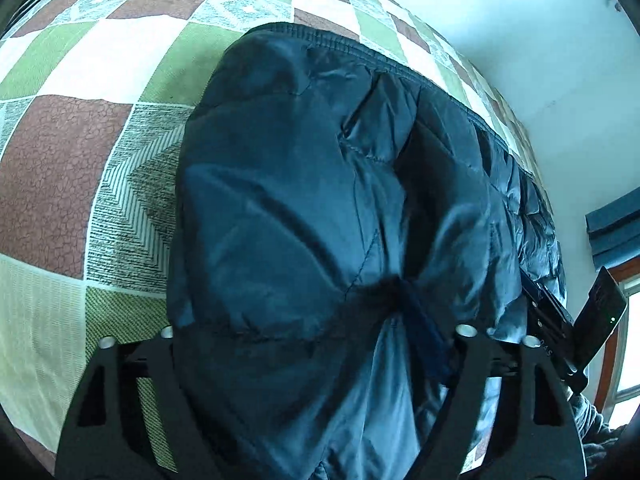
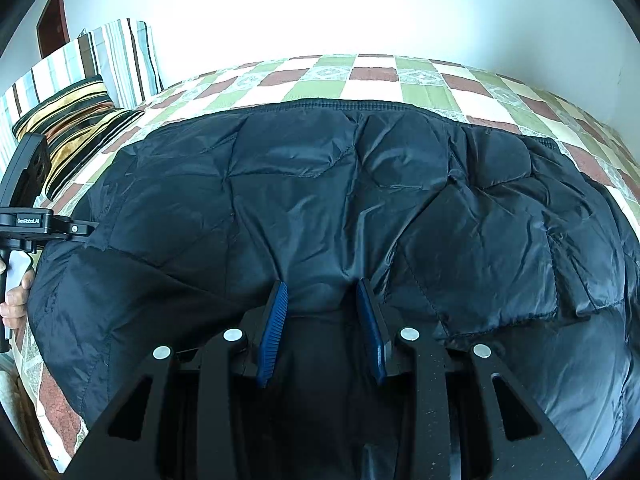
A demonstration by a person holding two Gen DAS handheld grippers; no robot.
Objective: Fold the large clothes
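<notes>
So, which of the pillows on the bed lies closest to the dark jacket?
The gold-and-black striped cushion: it lies flat, nearest the dark quilted jacket, while the pale striped pillows stand upright behind it.

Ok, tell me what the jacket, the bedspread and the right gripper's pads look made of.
Jacket: thin quilted synthetic shell, probably nylon, with a crinkly sheen and stitched panels.
Bedspread: matte woven cloth, likely cotton, printed in checks.
Pads: blue ribbed rubber or plastic, hard to say which.
</notes>
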